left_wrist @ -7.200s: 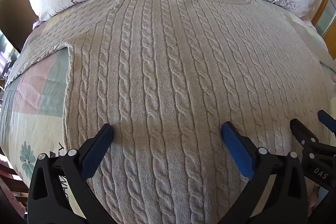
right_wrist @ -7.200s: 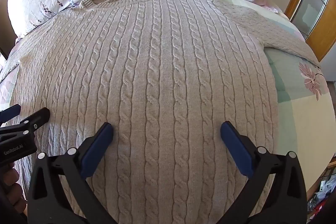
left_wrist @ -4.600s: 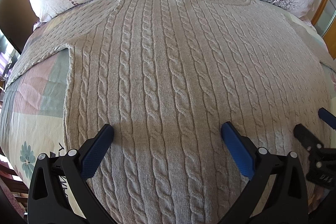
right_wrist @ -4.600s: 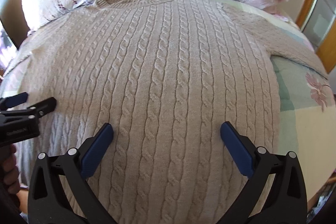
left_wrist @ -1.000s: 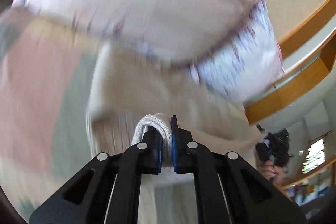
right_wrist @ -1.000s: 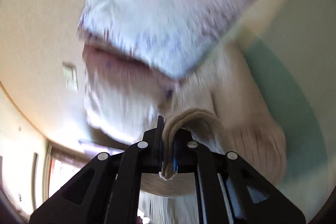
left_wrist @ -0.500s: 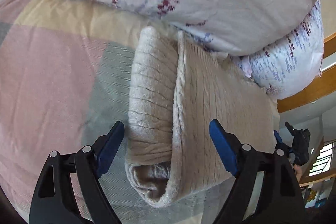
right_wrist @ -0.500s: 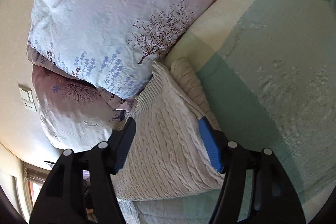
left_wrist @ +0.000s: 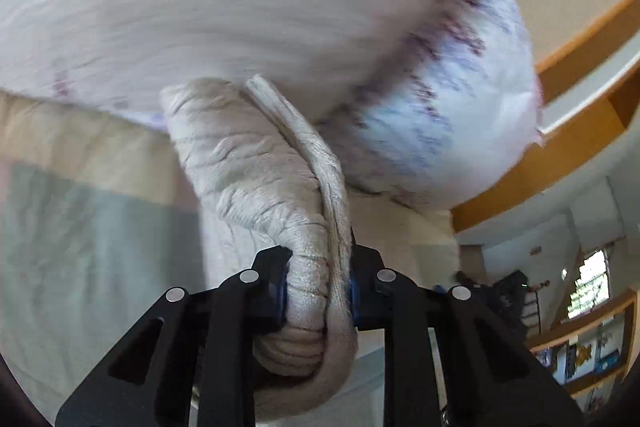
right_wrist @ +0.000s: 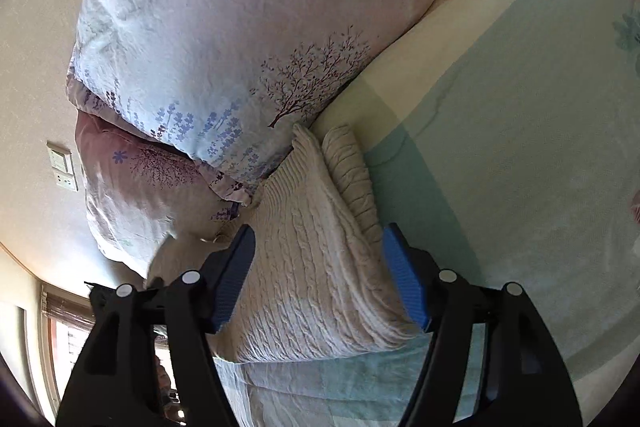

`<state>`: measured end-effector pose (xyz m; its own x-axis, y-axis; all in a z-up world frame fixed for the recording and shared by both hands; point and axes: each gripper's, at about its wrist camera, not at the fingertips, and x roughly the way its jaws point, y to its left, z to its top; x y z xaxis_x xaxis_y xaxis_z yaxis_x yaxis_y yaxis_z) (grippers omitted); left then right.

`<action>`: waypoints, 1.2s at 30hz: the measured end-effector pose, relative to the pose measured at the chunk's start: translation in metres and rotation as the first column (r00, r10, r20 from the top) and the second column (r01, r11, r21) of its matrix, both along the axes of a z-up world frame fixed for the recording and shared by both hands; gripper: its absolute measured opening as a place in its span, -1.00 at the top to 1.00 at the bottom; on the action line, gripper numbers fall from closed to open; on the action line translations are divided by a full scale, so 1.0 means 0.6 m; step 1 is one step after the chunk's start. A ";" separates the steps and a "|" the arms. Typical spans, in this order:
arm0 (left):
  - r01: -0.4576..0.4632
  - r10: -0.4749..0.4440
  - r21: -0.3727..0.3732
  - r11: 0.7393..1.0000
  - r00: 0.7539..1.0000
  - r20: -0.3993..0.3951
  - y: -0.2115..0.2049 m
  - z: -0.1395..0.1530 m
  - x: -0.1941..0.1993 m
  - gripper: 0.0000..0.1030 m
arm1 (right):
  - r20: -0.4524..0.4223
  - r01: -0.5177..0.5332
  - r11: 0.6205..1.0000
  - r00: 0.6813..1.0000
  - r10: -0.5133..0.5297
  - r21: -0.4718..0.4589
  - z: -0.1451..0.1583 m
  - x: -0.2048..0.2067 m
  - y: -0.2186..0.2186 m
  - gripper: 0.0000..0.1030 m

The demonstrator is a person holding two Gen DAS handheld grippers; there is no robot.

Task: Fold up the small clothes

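The beige cable-knit sweater (right_wrist: 320,267) lies folded over on the bed, its far end against the pillows. In the left wrist view my left gripper (left_wrist: 318,287) is shut on the near folded edge of the sweater (left_wrist: 260,187), with thick knit bunched between the blue pads. In the right wrist view my right gripper (right_wrist: 320,279) is open, its blue pads (right_wrist: 404,279) on either side of the sweater's other end without pinching it. The left wrist view is blurred by motion.
Two floral pillows (right_wrist: 240,27) lie at the head of the bed, touching the sweater. The pastel checked bedsheet (right_wrist: 520,127) spreads to the right. A wooden frame (left_wrist: 580,99) and shelves (left_wrist: 592,343) show at the right of the left wrist view.
My left gripper was open around the folded sweater half a second ago and has now shut on its edge. My right gripper stays open and has barely moved.
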<state>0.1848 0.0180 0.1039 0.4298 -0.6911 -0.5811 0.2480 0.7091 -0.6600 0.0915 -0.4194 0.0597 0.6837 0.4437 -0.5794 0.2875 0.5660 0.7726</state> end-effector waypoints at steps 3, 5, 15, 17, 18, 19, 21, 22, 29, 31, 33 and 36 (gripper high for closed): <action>0.119 -0.122 -0.119 0.986 0.992 -0.022 -0.155 0.003 0.018 0.48 | 0.007 -0.001 1.000 1.000 0.001 -0.024 0.009 0.008 -0.027 -0.28; 0.168 -0.190 -0.195 0.966 0.976 -0.104 -0.232 -0.029 0.037 0.21 | 0.001 -0.019 0.998 1.000 0.019 -0.054 0.012 0.023 -0.040 -0.28; 0.011 0.010 0.095 0.995 0.977 -0.213 -0.070 -0.098 0.024 -0.78 | -0.122 -0.186 0.978 0.973 0.197 0.099 -0.034 0.103 -0.034 -0.81; 0.038 -0.004 0.119 0.992 0.962 -0.275 -0.070 -0.133 0.020 -0.78 | -0.152 -0.221 0.970 0.960 0.235 0.100 -0.050 0.121 -0.016 -0.81; 0.050 -0.017 0.110 0.993 0.959 -0.282 -0.073 -0.143 0.015 -0.79 | -0.166 -0.234 0.967 0.954 0.248 0.099 -0.056 0.127 -0.007 -0.80; 0.054 -0.025 0.094 0.994 0.959 -0.282 -0.075 -0.154 0.010 -0.79 | -0.181 -0.240 0.966 0.950 0.255 0.098 -0.062 0.133 0.001 -0.71; 0.039 -0.022 0.055 0.998 0.958 -0.285 -0.085 -0.166 0.009 -0.79 | -0.160 -0.240 0.966 0.954 0.253 0.092 -0.065 0.133 0.010 -0.37; 0.028 -0.018 0.030 0.999 0.957 -0.291 -0.089 -0.174 0.009 -0.79 | -0.166 -0.248 0.963 0.951 0.262 0.102 -0.069 0.133 0.014 0.11; 0.103 -0.109 -0.036 0.994 0.969 -0.220 -0.077 -0.152 -0.012 0.15 | -0.077 -0.223 0.951 0.967 0.245 0.215 -0.051 0.103 0.051 0.50; 0.122 -0.137 -0.086 0.989 0.973 -0.185 -0.018 -0.129 -0.028 0.18 | -0.024 -0.272 0.936 0.958 0.284 0.222 -0.025 0.096 0.080 0.51; 0.137 -0.143 -0.055 0.989 0.982 -0.127 0.032 -0.096 -0.046 0.16 | 0.013 -0.326 0.919 0.943 0.331 0.222 -0.009 0.092 0.116 0.51; 0.102 -0.089 0.158 0.982 0.992 -0.084 0.072 -0.085 -0.053 -0.18 | -0.062 -0.384 0.916 0.918 0.393 0.120 -0.022 0.105 0.164 0.40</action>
